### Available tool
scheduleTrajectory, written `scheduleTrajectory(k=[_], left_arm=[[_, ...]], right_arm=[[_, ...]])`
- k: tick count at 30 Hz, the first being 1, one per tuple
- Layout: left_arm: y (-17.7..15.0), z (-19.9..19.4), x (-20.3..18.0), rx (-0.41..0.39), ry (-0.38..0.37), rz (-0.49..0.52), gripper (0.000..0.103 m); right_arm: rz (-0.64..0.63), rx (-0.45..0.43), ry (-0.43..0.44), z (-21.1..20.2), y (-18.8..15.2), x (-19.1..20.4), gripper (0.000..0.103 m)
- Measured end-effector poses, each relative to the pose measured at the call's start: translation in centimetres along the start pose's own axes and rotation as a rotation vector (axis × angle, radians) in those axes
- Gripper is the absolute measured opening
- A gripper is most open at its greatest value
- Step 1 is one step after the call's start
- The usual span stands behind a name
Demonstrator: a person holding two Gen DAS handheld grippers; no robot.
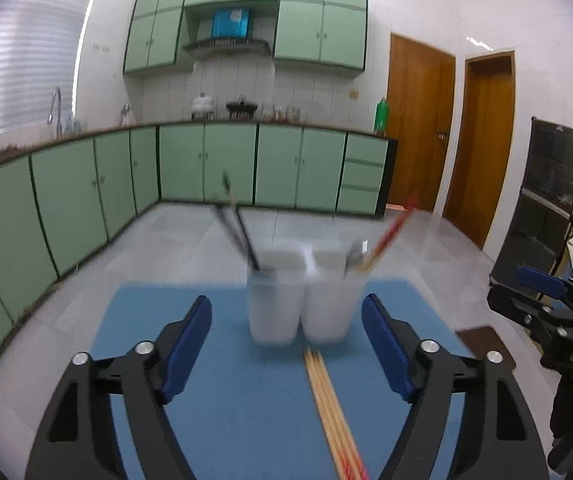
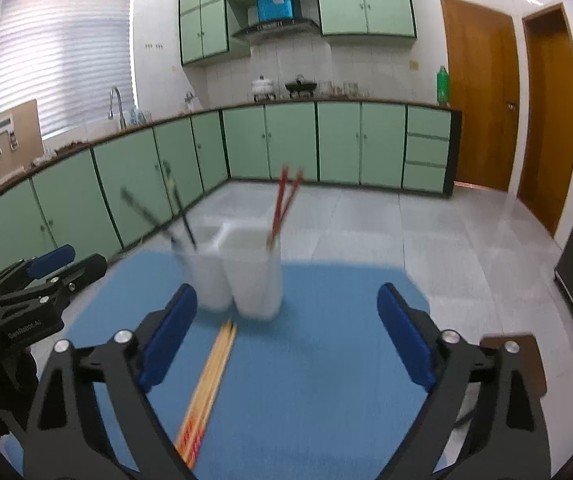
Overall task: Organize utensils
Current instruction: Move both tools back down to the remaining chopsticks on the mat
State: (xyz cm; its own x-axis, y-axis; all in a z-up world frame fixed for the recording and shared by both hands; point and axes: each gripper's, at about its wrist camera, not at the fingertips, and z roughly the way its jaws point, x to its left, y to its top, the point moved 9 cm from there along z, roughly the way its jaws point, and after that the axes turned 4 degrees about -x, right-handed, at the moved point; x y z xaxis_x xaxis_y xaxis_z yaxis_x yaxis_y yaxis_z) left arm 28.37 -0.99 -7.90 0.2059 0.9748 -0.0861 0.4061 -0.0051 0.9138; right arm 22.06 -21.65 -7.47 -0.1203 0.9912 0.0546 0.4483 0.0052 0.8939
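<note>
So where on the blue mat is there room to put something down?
The blue mat is bare on the right, between the loose chopsticks and the mat's right edge. In the left wrist view, the strip left of the chopsticks is bare too. It's crowded in the middle at the far end, where the two white cups stand side by side, with the chopsticks lying just in front.

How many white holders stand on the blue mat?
2, side by side: the left holder contains dark utensils, the right holder contains red-tipped chopsticks. None seems hidden on the blue mat.
</note>
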Motion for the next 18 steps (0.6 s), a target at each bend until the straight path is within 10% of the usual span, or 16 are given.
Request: scheduleTrajectory(k=[18], left_arm=[[-13.8, -0.8, 2.6, 0.248, 0.101, -0.006, 0.083]], right_arm=[[0.04, 0.251, 0.015, 0.3, -15.3, 4.3, 0.093]])
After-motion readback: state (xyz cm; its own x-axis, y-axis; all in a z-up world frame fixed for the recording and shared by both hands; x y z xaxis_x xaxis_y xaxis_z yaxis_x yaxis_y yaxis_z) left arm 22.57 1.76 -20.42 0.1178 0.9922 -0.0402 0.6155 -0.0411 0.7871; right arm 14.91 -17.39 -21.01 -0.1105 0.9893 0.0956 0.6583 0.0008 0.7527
